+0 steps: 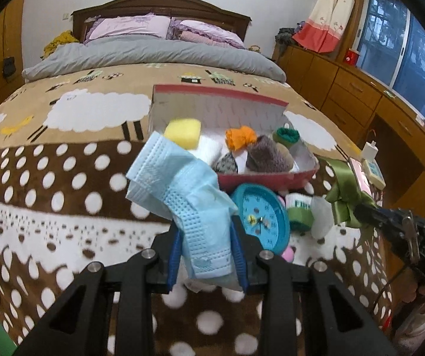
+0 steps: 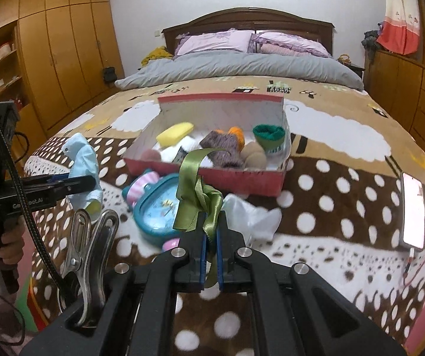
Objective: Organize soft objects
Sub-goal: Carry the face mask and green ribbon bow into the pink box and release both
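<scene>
Mask (image 1: 183,190) pinched in left hand-held gripper (image 1: 206,255)

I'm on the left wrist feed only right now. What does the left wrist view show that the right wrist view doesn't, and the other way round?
Only the left wrist view: the window with its blue panes, and the left gripper's jaws head-on, shut on the crumpled light-blue face mask.

Only the right wrist view: the tall wooden wardrobe, a silver metal spring clip, and the right gripper's jaws shut on the green satin ribbon.

Both: the red cardboard box holding the yellow sponge, and the teal round clock before it.
</scene>
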The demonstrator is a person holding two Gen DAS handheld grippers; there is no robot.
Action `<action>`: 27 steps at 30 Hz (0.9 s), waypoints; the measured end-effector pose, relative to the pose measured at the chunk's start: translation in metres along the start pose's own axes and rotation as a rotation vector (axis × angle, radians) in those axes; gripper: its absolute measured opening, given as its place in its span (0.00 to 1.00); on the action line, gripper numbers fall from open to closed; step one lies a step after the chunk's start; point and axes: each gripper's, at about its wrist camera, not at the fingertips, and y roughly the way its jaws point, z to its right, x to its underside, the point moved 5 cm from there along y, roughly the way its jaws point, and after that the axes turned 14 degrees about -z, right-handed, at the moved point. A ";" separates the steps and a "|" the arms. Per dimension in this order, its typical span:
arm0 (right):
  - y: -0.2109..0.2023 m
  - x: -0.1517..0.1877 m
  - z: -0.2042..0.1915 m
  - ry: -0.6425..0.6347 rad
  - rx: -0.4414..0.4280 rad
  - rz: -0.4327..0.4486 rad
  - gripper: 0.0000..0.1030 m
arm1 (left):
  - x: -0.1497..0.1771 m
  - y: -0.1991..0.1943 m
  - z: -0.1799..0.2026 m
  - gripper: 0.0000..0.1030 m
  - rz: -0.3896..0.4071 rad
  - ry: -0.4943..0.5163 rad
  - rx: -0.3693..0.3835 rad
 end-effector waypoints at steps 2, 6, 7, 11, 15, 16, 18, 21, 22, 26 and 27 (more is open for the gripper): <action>0.002 -0.007 0.003 0.011 0.004 0.006 0.06 | -0.008 0.000 0.004 0.31 0.010 0.014 -0.007; 0.007 -0.017 0.006 0.018 0.012 0.009 0.06 | -0.024 0.002 0.010 0.31 0.026 0.044 -0.018; 0.008 -0.019 0.006 0.019 0.013 0.010 0.06 | -0.028 0.002 0.012 0.31 0.031 0.050 -0.022; 0.013 -0.031 0.009 0.024 0.006 0.013 0.06 | -0.047 0.006 0.019 0.31 0.048 0.064 -0.013; 0.017 -0.042 0.010 0.020 0.008 0.019 0.06 | -0.067 0.012 0.021 0.31 0.070 0.074 -0.023; 0.019 -0.046 0.011 0.020 0.008 0.021 0.06 | -0.072 0.014 0.021 0.31 0.074 0.074 -0.025; 0.021 -0.054 0.014 0.023 0.007 0.026 0.06 | -0.082 0.019 0.021 0.31 0.078 0.074 -0.026; 0.025 -0.064 0.018 0.031 0.004 0.031 0.06 | -0.094 0.026 0.020 0.31 0.086 0.071 -0.035; 0.026 -0.068 0.020 0.033 0.006 0.034 0.06 | -0.097 0.029 0.020 0.31 0.089 0.070 -0.040; 0.030 -0.083 0.025 0.038 0.007 0.042 0.06 | -0.107 0.041 0.017 0.31 0.079 0.062 -0.041; 0.031 -0.085 0.026 0.038 0.008 0.042 0.06 | -0.108 0.044 0.016 0.31 0.075 0.058 -0.037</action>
